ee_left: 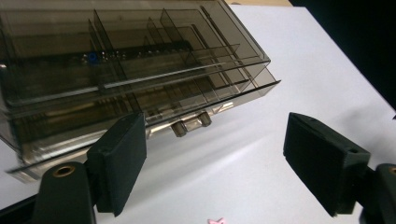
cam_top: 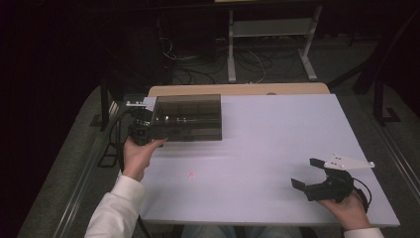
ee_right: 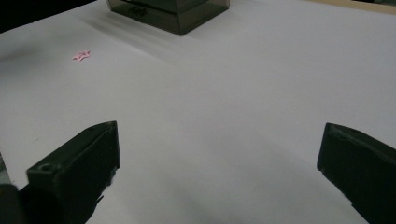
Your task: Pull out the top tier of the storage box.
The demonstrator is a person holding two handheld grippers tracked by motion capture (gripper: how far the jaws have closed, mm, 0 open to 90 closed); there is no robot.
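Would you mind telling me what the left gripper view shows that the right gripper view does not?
Left gripper view alone: the smoky organiser box close up, with its inner dividers and the drawer knob. Right gripper view alone: the pink star whole, across a wide stretch of white table. Both: the box, the star, the table, and open black jaws.
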